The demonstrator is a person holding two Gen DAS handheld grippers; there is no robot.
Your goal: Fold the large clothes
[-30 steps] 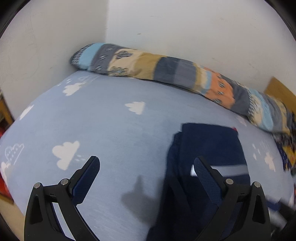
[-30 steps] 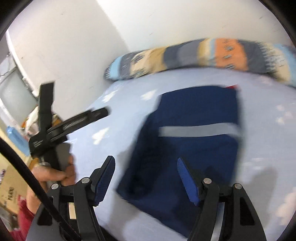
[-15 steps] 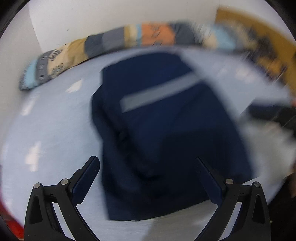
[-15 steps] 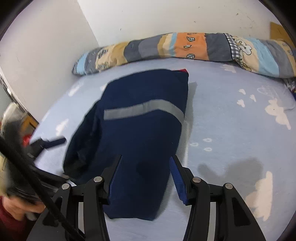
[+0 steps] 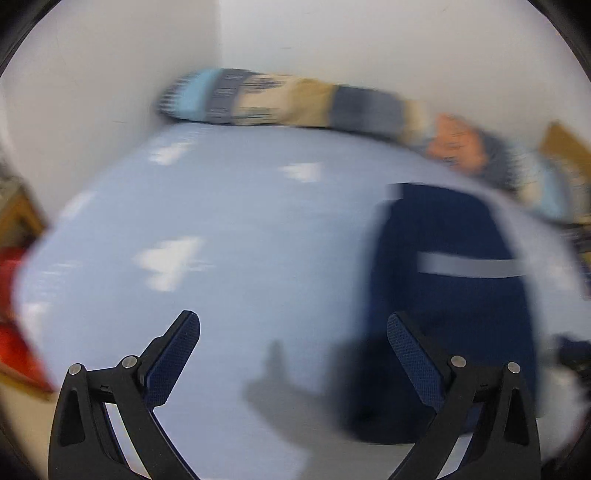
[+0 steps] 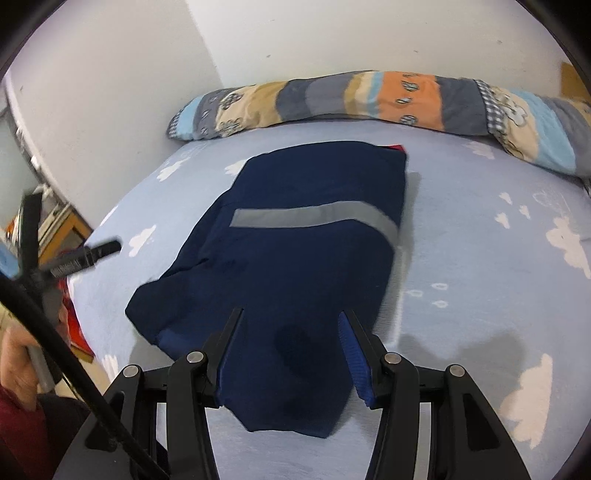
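In the right wrist view, the right gripper point(image 6: 291, 332) fills the lower middle of the frame, its black fingers with blue ribbed pads point(image 6: 352, 354) standing either side of the near end of a folded dark navy garment with one grey reflective stripe point(image 6: 295, 236); its jaws have just been closing, the cloth lies between them, but whether the pads already press on it cannot be told. The garment lies flat in the centre of the frame on a pale blue bed sheet printed with white clouds point(image 6: 480, 258), folded into a long rough rectangle, narrower toward the gripper, with a looser bulge at its left edge, the stripe running across its upper half and a sliver of red showing at its far right corner. At the left edge of the frame a hand point(image 6: 14, 354) above a dark red sleeve holds the left gripper point(image 6: 74, 258), which hovers beside the bed's left side. In the blurred left wrist view, the left gripper point(image 5: 291, 332) has its jaws spread wide and holds nothing over bare sheet, the garment at lower right. Farthest off, a long patchwork bolster pillow in blue, grey, beige and orange point(image 6: 369, 99) lies along the white wall point(image 6: 332, 33). No writing can be read.
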